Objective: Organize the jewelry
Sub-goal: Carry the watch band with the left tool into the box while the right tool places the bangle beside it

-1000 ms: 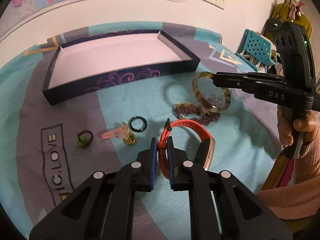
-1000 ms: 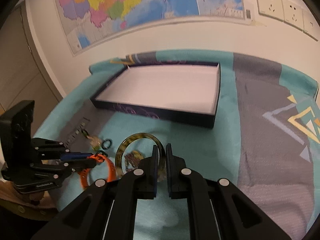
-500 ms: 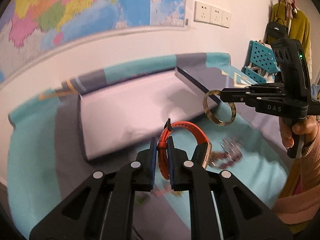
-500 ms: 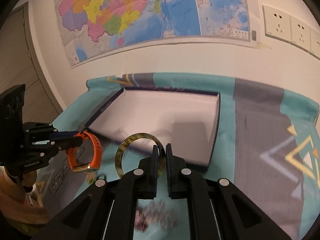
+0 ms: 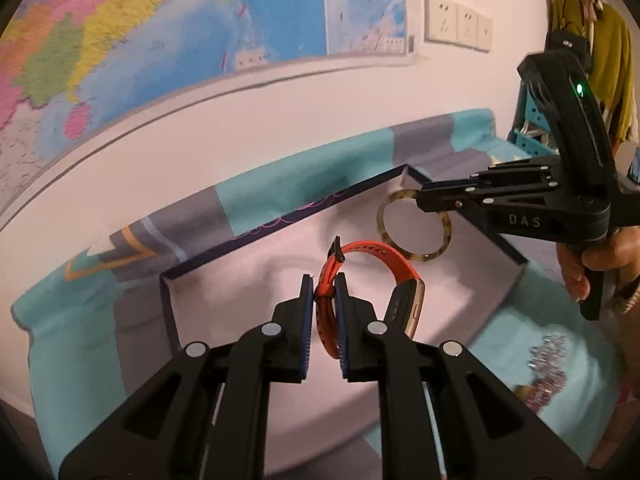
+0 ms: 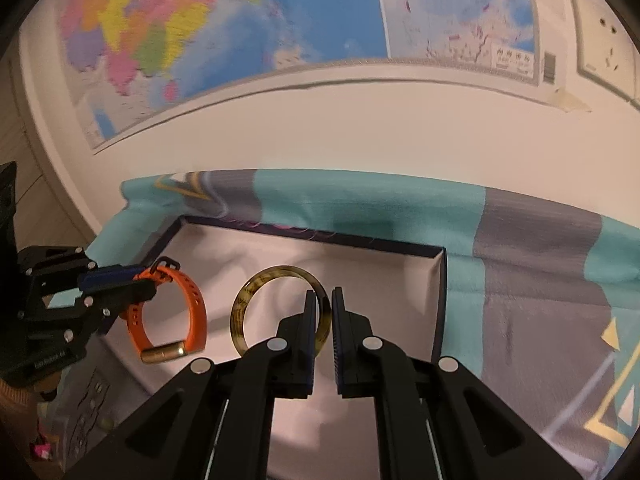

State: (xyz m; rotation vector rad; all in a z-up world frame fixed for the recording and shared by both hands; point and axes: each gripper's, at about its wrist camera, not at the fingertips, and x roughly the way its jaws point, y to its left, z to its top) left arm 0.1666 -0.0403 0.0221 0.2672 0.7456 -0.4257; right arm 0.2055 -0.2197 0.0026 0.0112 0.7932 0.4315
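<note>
My left gripper [image 5: 323, 284] is shut on the strap of an orange watch band with a gold body [image 5: 384, 256] and holds it above the white inside of a dark shallow box [image 5: 224, 312]. The band also shows in the right wrist view [image 6: 192, 312], held by the left gripper [image 6: 140, 276]. My right gripper [image 6: 324, 300] is shut on a tortoiseshell bangle [image 6: 248, 296] over the same box [image 6: 400, 280]. In the left wrist view the right gripper [image 5: 420, 200] holds the bangle [image 5: 440, 240] over the box's right end.
The box lies on a teal and grey patterned cloth [image 6: 540, 280] against a white wall with a map [image 6: 240, 20]. A beaded purple piece [image 5: 548, 364] lies on the cloth to the right of the box. Wall sockets [image 5: 456, 24] are above.
Both grippers have risen from the cloth and moved forward over the box, carrying the watch band and the bangle. The small items on the cloth have dropped out of view.
</note>
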